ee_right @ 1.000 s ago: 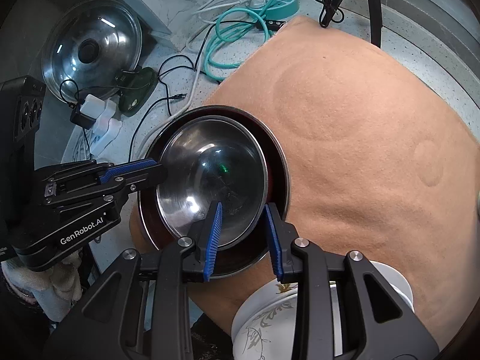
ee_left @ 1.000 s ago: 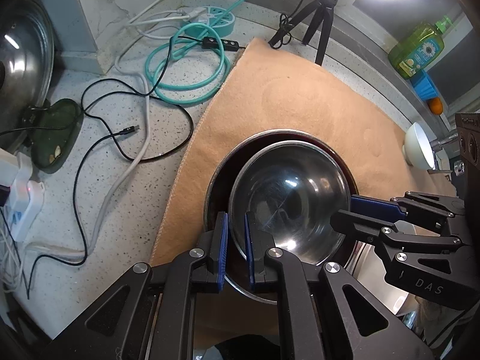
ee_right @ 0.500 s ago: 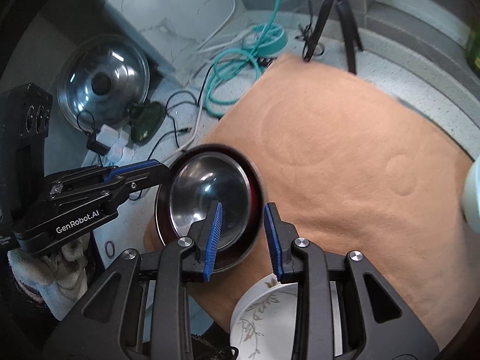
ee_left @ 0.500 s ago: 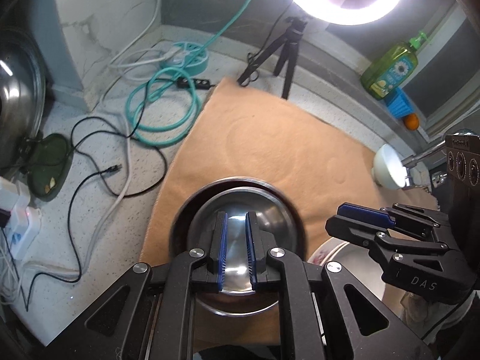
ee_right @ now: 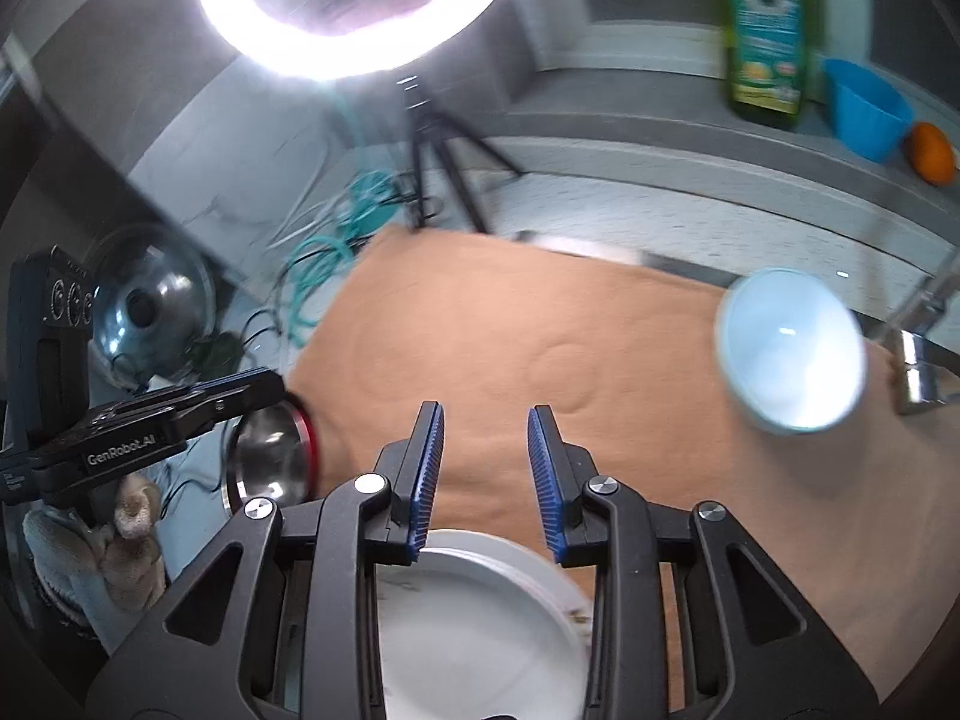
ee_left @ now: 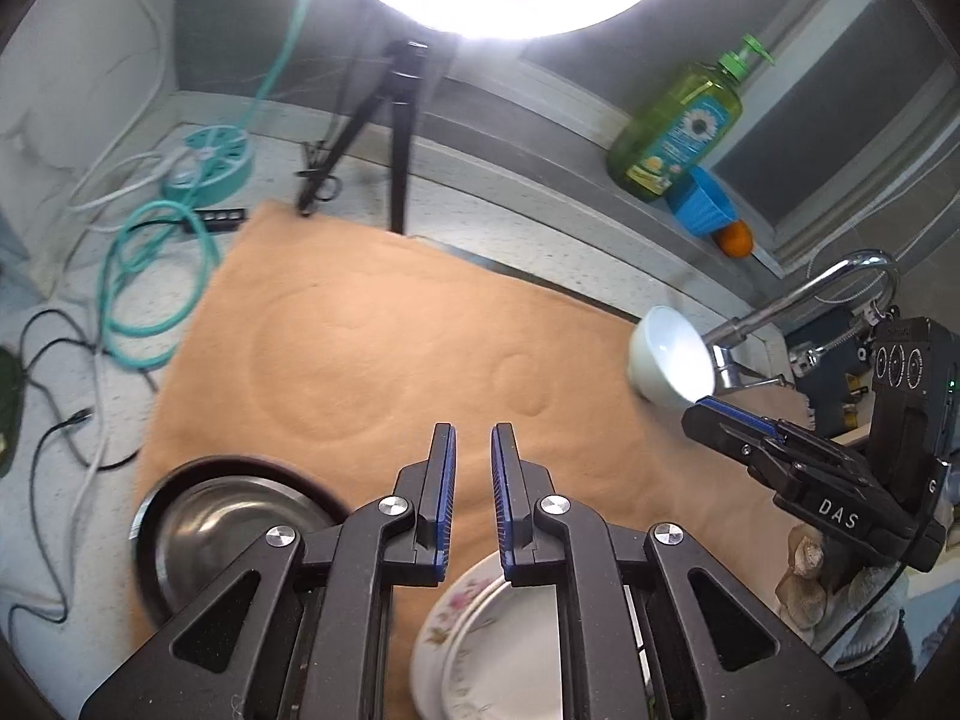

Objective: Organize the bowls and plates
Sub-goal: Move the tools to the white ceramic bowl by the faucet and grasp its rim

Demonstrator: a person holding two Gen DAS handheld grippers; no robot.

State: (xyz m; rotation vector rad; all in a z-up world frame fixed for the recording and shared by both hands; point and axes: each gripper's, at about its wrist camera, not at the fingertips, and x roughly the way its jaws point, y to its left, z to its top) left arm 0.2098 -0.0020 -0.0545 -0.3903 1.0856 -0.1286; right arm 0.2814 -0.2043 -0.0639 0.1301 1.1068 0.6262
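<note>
A steel bowl [ee_left: 210, 531] sits nested in a dark red-rimmed bowl [ee_left: 180, 474] at the near left of the tan mat [ee_left: 384, 324]; it also shows in the right wrist view [ee_right: 273, 462]. White floral plates [ee_left: 480, 636] lie stacked at the near edge, under both grippers [ee_right: 474, 612]. A white bowl [ee_left: 669, 357] lies tilted on its side at the mat's right end [ee_right: 789, 351]. My left gripper [ee_left: 471, 495] is open a little and empty, raised over the mat. My right gripper [ee_right: 486, 471] is open and empty.
A ring light on a tripod [ee_left: 393, 120] stands behind the mat. Teal hose and cables [ee_left: 156, 258] lie to the left. A green soap bottle [ee_left: 678, 126], blue cup [ee_left: 705, 201] and orange [ee_left: 735, 240] sit on the ledge. A faucet [ee_left: 840, 282] is at right. A pot lid [ee_right: 150, 306] leans far left.
Both grippers have lifted and swung right, away from the nested steel bowls. The left gripper, which pinched the steel bowl's rim, has let go. The white bowl and plates have come into closer view.
</note>
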